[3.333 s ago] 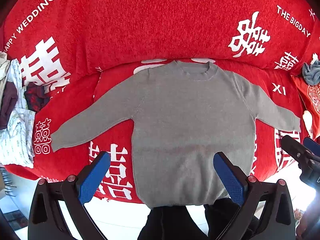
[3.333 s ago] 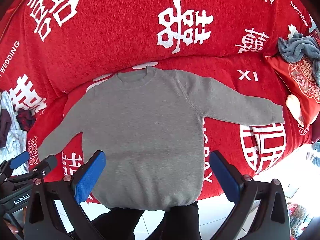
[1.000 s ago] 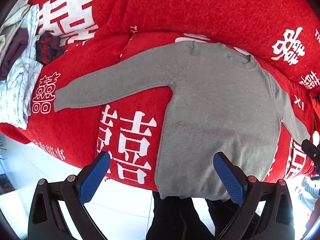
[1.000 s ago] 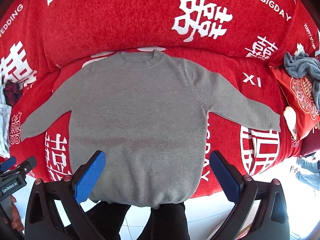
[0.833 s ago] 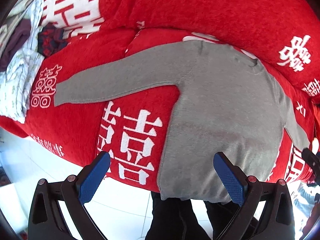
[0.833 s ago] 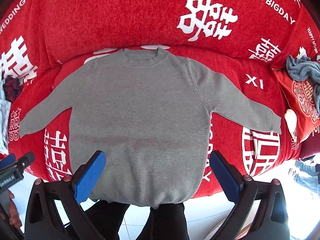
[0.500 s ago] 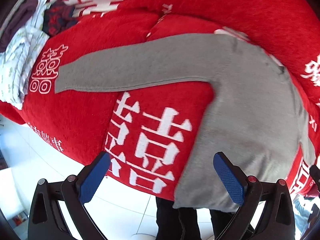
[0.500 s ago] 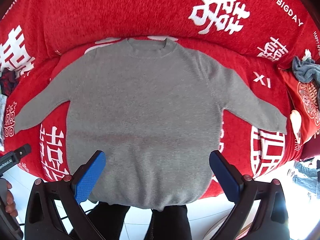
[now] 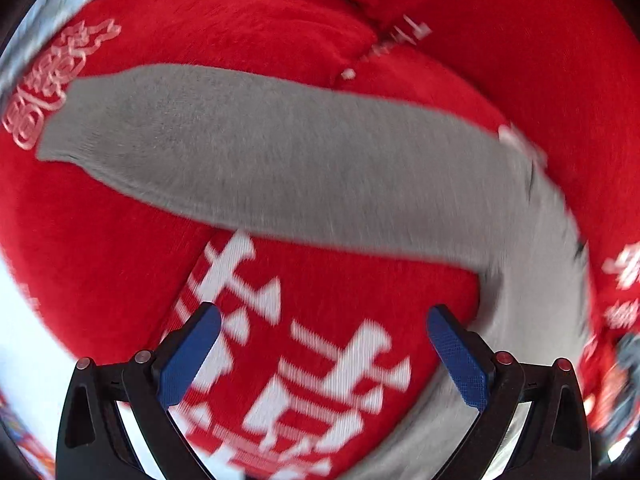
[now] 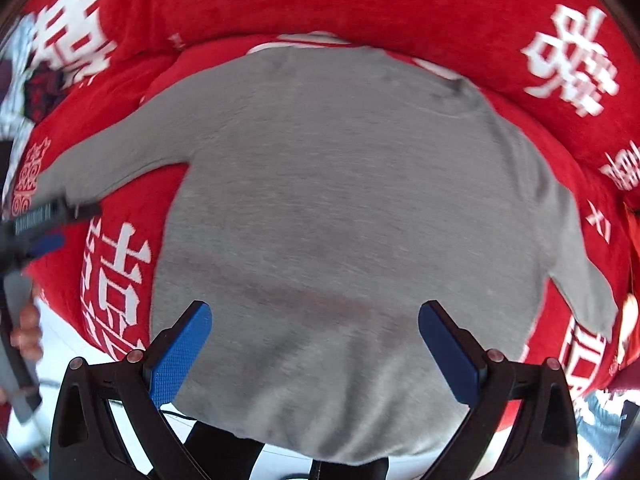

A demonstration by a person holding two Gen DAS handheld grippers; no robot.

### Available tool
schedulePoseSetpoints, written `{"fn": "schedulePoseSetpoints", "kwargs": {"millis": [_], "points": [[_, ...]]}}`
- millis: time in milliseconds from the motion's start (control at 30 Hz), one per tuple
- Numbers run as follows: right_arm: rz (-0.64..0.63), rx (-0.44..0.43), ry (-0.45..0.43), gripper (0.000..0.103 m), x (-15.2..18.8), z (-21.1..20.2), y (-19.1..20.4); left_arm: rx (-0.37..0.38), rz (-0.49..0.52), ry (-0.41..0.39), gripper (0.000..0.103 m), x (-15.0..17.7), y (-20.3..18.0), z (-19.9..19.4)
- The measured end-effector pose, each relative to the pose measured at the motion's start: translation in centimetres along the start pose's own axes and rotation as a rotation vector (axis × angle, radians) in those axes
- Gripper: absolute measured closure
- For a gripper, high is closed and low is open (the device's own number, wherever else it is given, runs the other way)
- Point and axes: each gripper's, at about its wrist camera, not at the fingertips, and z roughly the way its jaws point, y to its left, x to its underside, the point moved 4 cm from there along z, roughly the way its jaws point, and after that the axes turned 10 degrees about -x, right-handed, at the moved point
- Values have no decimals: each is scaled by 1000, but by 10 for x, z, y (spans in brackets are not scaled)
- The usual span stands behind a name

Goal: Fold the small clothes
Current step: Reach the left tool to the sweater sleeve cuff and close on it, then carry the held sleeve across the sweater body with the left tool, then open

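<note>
**Grey sweater lies flat on the red sofa, both grippers spread and empty**

In the right wrist view, the right gripper [image 10: 314, 344] is nearest, its two blue pads wide apart and nothing between them. Under it is the lower part of the grey sweater [image 10: 340, 184], whose hem hangs a little over the front edge of the red sofa cover [image 10: 320, 4]. Below the hem there is a dark trouser leg [image 10: 216, 452] of the person. The body of the sweater is spread flat on the seat, with the neck opening toward the back cushion. One sleeve goes out to the left side of the seat and the other to the right side.

At the left edge of this view the left gripper [image 10: 52, 224] is above the end of the left sleeve, and a hand [image 10: 26, 330] holds its handle lower down; this part is blurred.

In the left wrist view, the left gripper [image 9: 324, 344] is also released, with its blue pads far from each other and holding nothing. Between them shows the red cover with white characters near the front edge of the seat. Farther away the left sleeve [image 9: 248, 152] lies flat across the seat, its cuff near the left end. At the far left corner there is a pile of other clothes [image 9: 60, 4], too blurred to describe
</note>
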Motion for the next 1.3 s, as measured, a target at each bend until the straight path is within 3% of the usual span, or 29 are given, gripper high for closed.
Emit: {"fn": "schedulePoseSetpoints", "kwargs": {"millis": [200, 300, 467, 500, 533, 600, 667, 700, 767, 900, 1033, 1200, 1300], "points": [[-5, -56, 24, 0, 2, 17, 14, 193, -188, -11, 0, -21, 34, 39], [-12, -61, 20, 0, 2, 19, 17, 255, -235, -51, 0, -35, 40, 42], [-20, -65, 17, 0, -1, 19, 19, 310, -345, -130, 0, -61, 54, 35], [-23, -66, 15, 0, -1, 19, 20, 291, -367, -174, 0, -66, 59, 28], [-24, -67, 14, 0, 0, 18, 19, 255, -369, -204, 6, -68, 61, 23], [-28, -72, 13, 0, 1, 19, 21, 126, -352, -248, 33, -73, 66, 15], [-26, -78, 13, 0, 2, 19, 20, 52, -329, -246, 89, -75, 70, 16], [-25, -83, 14, 0, 3, 20, 20, 34, -318, -245, 97, -76, 73, 18], [-25, -89, 10, 0, 4, 20, 19, 44, -317, -266, 97, -74, 80, 15], [-30, -88, -23, 0, 6, 14, 11, -20, -197, -413, 97, -72, 47, -19], [-17, -81, -52, 0, 7, 7, -4, -8, -21, -555, 97, -70, -10, -67], [62, -72, -123, 0, 8, -12, -44, 96, 235, -681, 97, -39, -116, -122], [117, -56, -166, 0, 11, -24, -73, 158, 408, -694, 97, -11, -196, -126]]}}
